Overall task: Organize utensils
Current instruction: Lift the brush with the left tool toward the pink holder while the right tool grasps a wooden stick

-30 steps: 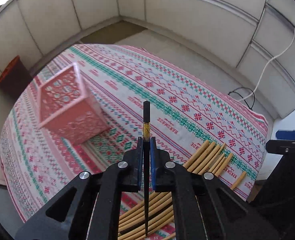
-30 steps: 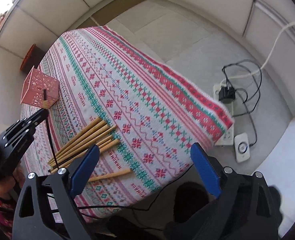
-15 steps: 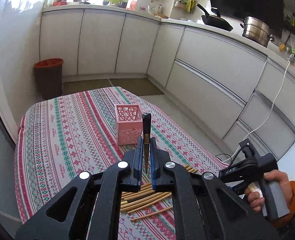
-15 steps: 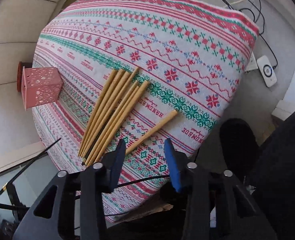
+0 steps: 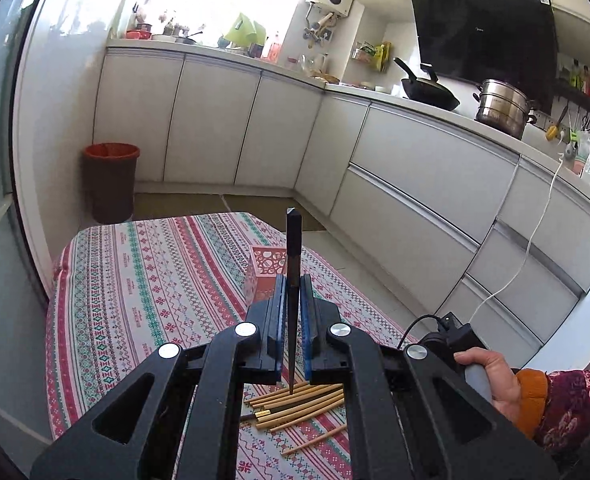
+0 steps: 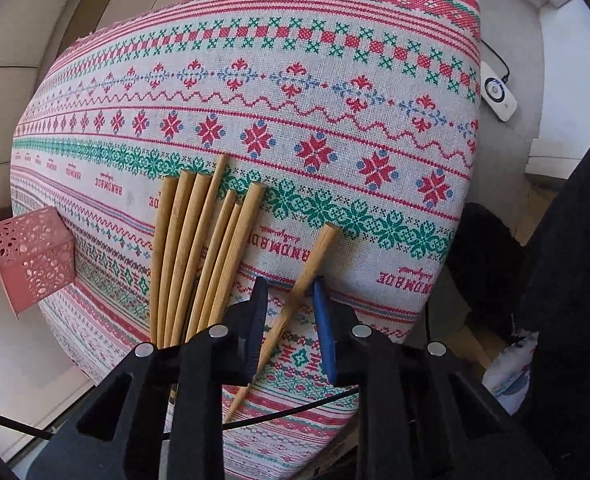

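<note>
Red-rimmed bin (image 5: 111, 182), steel pot (image 5: 502, 108)

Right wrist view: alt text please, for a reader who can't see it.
The right tongs are closing around a lone wooden chopstick lying on a patterned tablecloth. A bundle of chopsticks lies to its left, and a pink basket beyond that.

Open tablecloth (image 6: 335, 92) stretches beyond the chopstick bundle (image 6: 199, 248), clear for passage; the pink holder (image 6: 31, 256) blocks the left edge, and a lone chopstick (image 6: 295, 296) lies between the closing right gripper's (image 6: 289, 300) jaws.
</note>
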Tool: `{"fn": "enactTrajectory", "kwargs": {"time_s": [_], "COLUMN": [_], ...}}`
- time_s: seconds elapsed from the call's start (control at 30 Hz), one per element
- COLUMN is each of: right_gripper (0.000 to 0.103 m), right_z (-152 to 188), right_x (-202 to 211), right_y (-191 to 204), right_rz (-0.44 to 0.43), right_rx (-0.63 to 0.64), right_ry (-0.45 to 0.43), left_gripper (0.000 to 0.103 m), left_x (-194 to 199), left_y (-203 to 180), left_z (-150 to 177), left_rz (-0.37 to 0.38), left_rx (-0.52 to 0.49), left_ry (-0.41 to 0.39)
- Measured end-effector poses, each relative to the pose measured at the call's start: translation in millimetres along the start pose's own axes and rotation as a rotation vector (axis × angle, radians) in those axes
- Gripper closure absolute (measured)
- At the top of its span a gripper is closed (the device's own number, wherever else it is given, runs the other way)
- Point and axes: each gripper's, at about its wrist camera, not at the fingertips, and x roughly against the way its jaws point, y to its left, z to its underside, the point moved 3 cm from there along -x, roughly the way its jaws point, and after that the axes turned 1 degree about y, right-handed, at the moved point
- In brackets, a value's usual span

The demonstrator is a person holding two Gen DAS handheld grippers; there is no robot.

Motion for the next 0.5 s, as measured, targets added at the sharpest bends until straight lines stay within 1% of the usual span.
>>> {"fn": "enactTrajectory", "kwargs": {"time_s": [0.1, 0.17, 0.3, 0.37, 0.43, 0.5], "right_gripper": [0.094, 0.095, 0.095, 0.095, 0.095, 0.095], "right_z": [2.9, 4.7, 4.9, 4.1, 5.9, 15.4], "right_x": [0.3, 0.9, 3.2, 8.2, 16.4, 40.1], "right_y": [6.8, 10.5, 12.4, 8.0, 4.4, 7.1], "right_rz": [0.044, 0.05, 0.017, -0.018, -0.043, -0.082], "right_rx": [-0.031, -0.057, -0.074, -0.07, -0.028, 0.073], "right_ry": [-0.042, -0.059, -0.061, -0.057, -0.062, -0.103], "left_gripper": [0.097, 0.097, 0.097, 0.097, 0.097, 0.097], "left_x": [-0.1, -1.3, -1.5, -0.1, 2.5, 4.8], "left_y": [0.9, 2.6, 7.1, 7.9, 5.5, 1.4], "left_z": [-1.1, -1.2, -0.6, -2.0, -4.8, -9.5], "left_rz": [0.003, -0.001, -0.011, -0.01, -0.014, -0.012], "left_rx": [0.003, 0.01, 0.03, 0.043, 0.048, 0.05], "left_ry": [-0.005, -0.002, 0.0, -0.003, -0.01, -0.019]}}
